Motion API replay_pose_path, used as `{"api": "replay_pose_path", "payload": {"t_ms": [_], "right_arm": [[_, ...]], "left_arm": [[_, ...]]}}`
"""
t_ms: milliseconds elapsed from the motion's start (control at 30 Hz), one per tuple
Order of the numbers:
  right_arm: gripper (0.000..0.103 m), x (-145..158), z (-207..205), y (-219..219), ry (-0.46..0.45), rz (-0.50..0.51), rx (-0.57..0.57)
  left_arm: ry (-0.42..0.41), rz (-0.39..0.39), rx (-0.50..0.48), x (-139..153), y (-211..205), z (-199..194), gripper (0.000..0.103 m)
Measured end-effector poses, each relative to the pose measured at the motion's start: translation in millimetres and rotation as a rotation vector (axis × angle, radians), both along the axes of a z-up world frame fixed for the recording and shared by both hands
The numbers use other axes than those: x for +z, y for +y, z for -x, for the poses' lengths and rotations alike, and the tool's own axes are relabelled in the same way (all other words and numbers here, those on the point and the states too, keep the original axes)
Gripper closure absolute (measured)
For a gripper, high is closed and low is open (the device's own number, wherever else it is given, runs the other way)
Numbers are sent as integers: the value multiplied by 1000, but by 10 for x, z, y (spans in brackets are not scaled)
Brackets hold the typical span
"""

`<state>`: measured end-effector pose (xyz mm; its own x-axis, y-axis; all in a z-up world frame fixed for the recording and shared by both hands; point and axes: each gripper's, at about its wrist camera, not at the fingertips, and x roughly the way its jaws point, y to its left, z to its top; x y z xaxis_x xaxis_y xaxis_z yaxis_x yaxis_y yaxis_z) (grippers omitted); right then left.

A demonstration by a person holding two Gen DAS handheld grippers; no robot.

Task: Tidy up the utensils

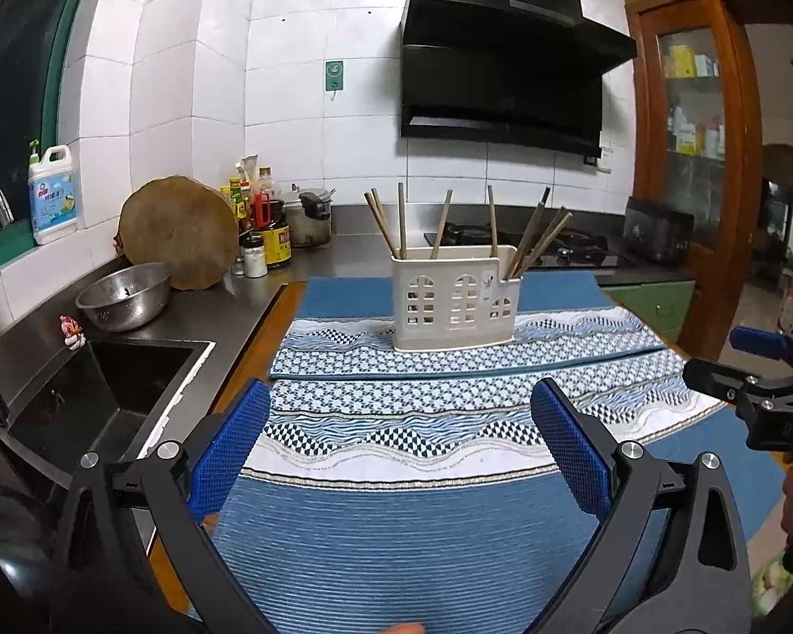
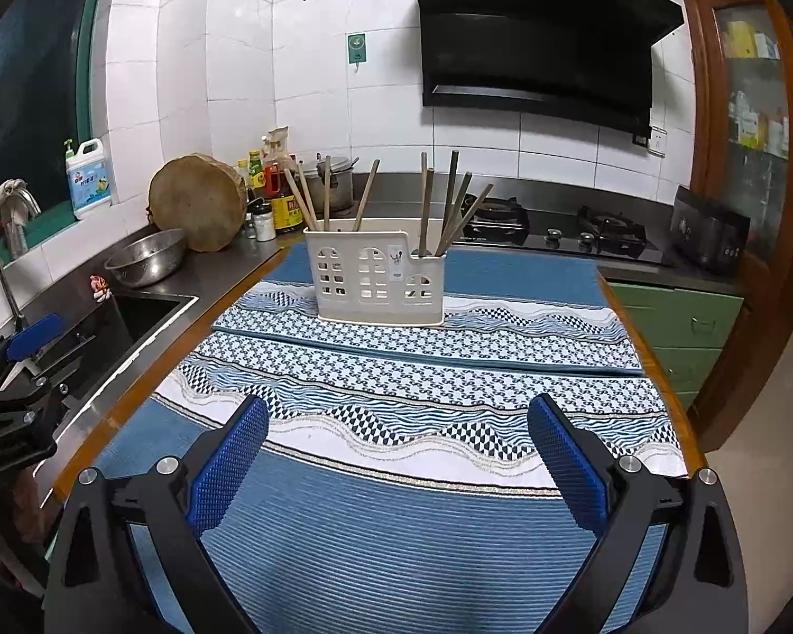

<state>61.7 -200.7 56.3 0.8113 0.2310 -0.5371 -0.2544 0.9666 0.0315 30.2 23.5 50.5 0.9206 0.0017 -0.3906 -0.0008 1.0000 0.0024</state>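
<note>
A cream plastic utensil holder (image 1: 453,306) (image 2: 378,280) with window-shaped cutouts stands upright on the far blue patterned mat (image 1: 565,290) (image 2: 528,277). Several brown chopsticks (image 1: 402,222) (image 2: 425,206) lean in its compartments. My left gripper (image 1: 402,401) hovers open above the near mat, well short of the holder, with nothing between its blue pads (image 1: 232,449). My right gripper (image 2: 399,417) is likewise open and empty over the near mat. Each gripper shows at the edge of the other's view: the right one (image 1: 756,364), the left one (image 2: 26,364).
A steel counter with a black sink (image 1: 111,385) (image 2: 132,311) runs along the left. On it sit a metal colander (image 1: 124,296) (image 2: 145,256), a round wooden board (image 1: 180,232) (image 2: 198,201), sauce bottles (image 1: 259,222) and a pot (image 1: 312,216). A gas hob (image 2: 555,227) lies behind.
</note>
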Motion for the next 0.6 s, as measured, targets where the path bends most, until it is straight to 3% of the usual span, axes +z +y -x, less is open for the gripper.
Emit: {"api": "replay_pose_path", "payload": {"t_ms": [600], "right_arm": [[7, -34, 38, 78, 11, -1, 18]], "left_arm": [[42, -29, -9, -111, -53, -25, 5]]}}
